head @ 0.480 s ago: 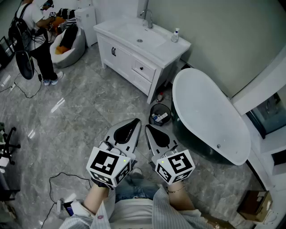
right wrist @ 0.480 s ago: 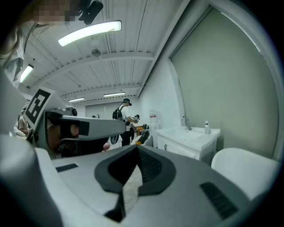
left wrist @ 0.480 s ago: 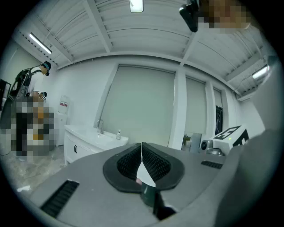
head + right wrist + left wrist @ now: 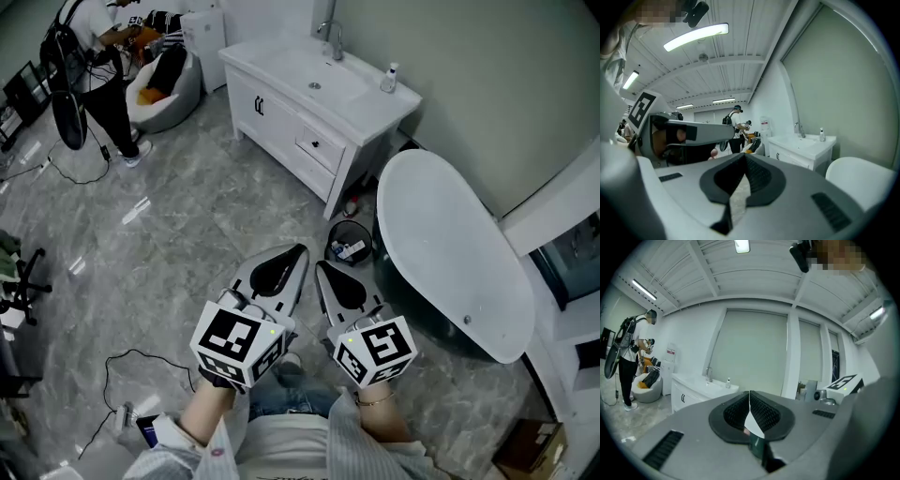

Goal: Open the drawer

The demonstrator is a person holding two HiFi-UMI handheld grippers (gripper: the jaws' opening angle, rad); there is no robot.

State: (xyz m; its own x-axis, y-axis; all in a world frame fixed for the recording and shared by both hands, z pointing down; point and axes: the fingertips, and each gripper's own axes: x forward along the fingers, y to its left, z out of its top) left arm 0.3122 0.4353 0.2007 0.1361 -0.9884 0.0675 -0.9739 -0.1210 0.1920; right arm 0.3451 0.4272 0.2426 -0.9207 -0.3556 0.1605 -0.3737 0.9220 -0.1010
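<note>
Finds the drawer (image 4: pixel 320 146) a little further right in the head view than half a second before, and with it the whole vanity (image 4: pixel 246 120), the bin (image 4: pixel 349 246) and the tub (image 4: pixel 450 234). No change in the drawer itself, shut then and shut now. Keeps both tongs almost where they were in the picture, side by side at the near edge.

Faces near-left, toward the open floor (image 4: pixel 187 216), with the long axis level along the vanity front, running far-left to near-right. Sits in the right part of that front, just under the counter, right of the double doors with dark handles and below the right end of the basin (image 4: pixel 319 80). Looks like a plain white panel, flush with the front, with one small dark knob at the middle and a second white panel directly below.

On the counter above: a tap (image 4: pixel 331 37) at the far edge and a small bottle (image 4: pixel 388 77) at the right end. By the vanity's near-right foot, the dark bin, then the white tub along the right wall. Well apart from the drawer, near the bottom of the view: left tongs (image 4: pixel 296 255) pinched together with nothing between, right tongs (image 4: pixel 323 273) likewise closed and empty, tips toward the bin. At far left, a person (image 4: pixel 98 56) standing by a beanbag (image 4: pixel 167 80)
</note>
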